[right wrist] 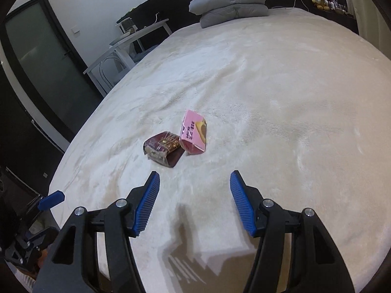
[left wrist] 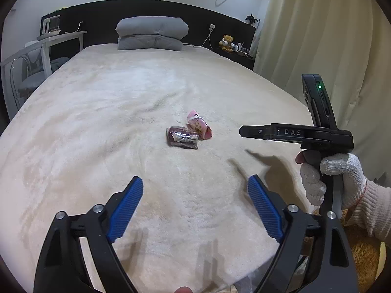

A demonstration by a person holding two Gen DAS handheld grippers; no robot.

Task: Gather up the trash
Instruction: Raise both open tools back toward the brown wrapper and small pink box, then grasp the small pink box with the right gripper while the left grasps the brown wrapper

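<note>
Two bits of trash lie on the bed (right wrist: 268, 97), out in the middle of the fluffy cream blanket. One is a dark red wrapper (right wrist: 163, 151) with shiny foil on it. The other is a pink packet (right wrist: 194, 131). They touch each other, side by side.

The left gripper (left wrist: 195, 185) has its blue fingers (left wrist: 127, 202) spread wide, with nothing between them. The right gripper (right wrist: 194, 180) has its fingers about half open, and they hold nothing too. Both hang over the bed, on the near side of the trash and not touching it.

Here is what I think could go wrong. The two bits sit so close that grabbing one could push the other away. The shiny wrapper looks slippery and could slide out. The blanket is soft and thick, so the fingers could pinch the fluff along with the trash and tug the blanket up. Both grippers are aimed at the same spot, so they could bump.
</note>
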